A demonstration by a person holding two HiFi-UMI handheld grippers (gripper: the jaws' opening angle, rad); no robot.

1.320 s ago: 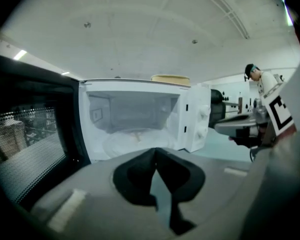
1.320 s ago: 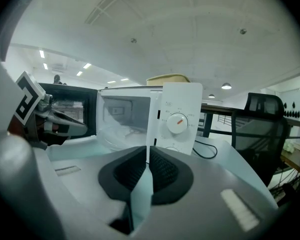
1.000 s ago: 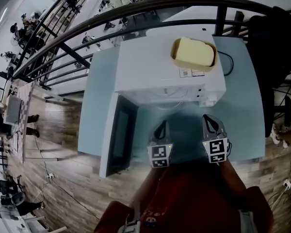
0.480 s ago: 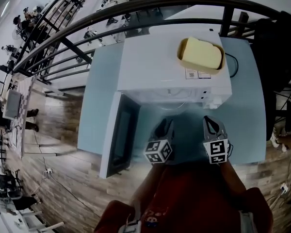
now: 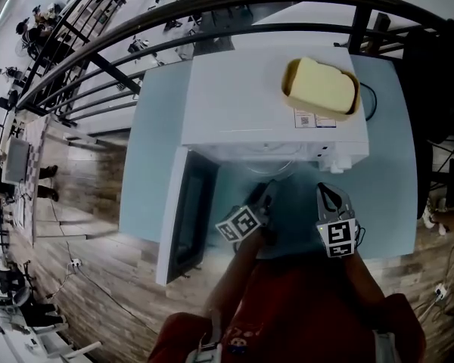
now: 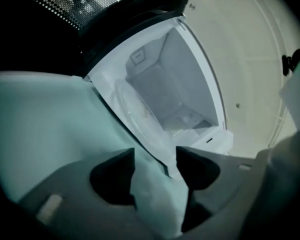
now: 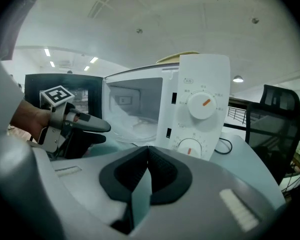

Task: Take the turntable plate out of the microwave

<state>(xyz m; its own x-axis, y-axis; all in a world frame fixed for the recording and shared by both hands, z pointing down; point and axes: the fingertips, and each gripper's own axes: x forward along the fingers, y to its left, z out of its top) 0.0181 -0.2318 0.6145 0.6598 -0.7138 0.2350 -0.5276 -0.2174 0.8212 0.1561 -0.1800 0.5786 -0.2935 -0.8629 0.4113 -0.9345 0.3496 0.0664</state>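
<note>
The white microwave stands on a pale blue table with its door swung open to the left. The clear glass turntable plate lies on the cavity floor and is also visible in the right gripper view. My left gripper is rolled on its side at the cavity mouth. Its jaws have just been opening and now stand open with nothing between them, the plate's rim just beyond the tips. My right gripper is shut and empty in front of the control panel.
A yellow loaf in a shallow dish sits on top of the microwave. A black cable runs off its right side. A dark chair stands at the right, and a curved railing lies behind the table.
My left gripper has rolled onto its side, moved toward the cavity mouth and opened its jaws. The right gripper has stayed shut and barely shifted.
</note>
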